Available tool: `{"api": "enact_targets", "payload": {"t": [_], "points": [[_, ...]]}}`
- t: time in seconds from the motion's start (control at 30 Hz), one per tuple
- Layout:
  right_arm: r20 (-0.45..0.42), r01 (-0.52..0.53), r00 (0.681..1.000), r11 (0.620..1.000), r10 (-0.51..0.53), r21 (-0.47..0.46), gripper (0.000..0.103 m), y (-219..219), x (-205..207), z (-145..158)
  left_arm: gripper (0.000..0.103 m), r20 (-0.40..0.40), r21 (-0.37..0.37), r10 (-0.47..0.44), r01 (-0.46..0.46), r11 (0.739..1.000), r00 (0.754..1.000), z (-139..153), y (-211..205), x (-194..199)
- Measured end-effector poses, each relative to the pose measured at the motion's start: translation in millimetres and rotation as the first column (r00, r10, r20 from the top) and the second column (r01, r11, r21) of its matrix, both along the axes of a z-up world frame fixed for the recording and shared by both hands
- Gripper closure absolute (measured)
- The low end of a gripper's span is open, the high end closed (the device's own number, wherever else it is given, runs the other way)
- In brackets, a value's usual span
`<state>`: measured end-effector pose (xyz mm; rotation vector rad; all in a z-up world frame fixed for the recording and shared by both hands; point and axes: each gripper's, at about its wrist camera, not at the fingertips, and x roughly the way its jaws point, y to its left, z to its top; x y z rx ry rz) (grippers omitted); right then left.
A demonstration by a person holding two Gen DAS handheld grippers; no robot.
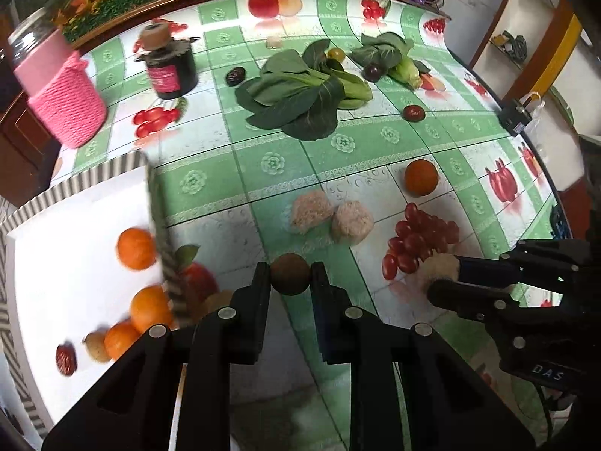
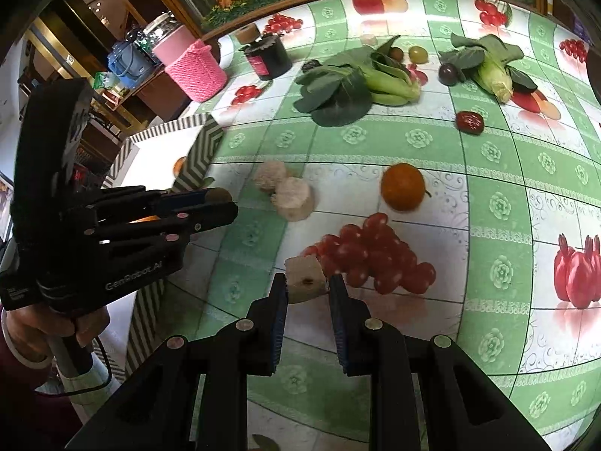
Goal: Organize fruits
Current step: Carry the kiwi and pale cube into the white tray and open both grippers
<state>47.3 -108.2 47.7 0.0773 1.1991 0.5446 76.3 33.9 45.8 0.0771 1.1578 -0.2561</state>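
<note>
My left gripper (image 1: 290,274) is shut on a small round brown fruit (image 1: 290,273), held just right of the striped-rim white box (image 1: 56,263). The box holds three oranges (image 1: 136,248), a small tan fruit (image 1: 96,346) and a red date (image 1: 66,359). My right gripper (image 2: 307,285) is shut on a pale beige chunk (image 2: 305,279) above the table; it also shows in the left wrist view (image 1: 443,274). An orange (image 2: 402,186), a red date (image 2: 469,122), a dark plum (image 2: 448,74) and a green fruit (image 2: 417,53) lie on the fruit-print tablecloth.
Two pale rough lumps (image 2: 289,193) lie mid-table. Bok choy (image 2: 353,82) and a second leafy bunch (image 2: 492,67) lie further back. A black jar (image 2: 267,58) and a pink knitted cup (image 2: 195,67) stand at the far left. The red grapes and pomegranates are tablecloth prints.
</note>
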Motion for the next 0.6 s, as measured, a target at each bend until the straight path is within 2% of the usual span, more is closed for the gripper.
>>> {"api": "enact_targets", "payload": {"t": [0.27,0.6], "points": [[0.021,-0.037,0.999,0.999,0.037,0.009,0.080,26.2,-12.4,18.0,0.085,0.029,0.025,0.043,-0.044,0.999,0.999,17.3,29.2,-28.4],[0.050,-0.122,0.991,0.992,0.122,0.008,0.080,73.5,-33.0,38.4,0.084,0.044,0.063,0.115,-0.118,0.991,0.992,23.3,73.5,-60.1]]}}
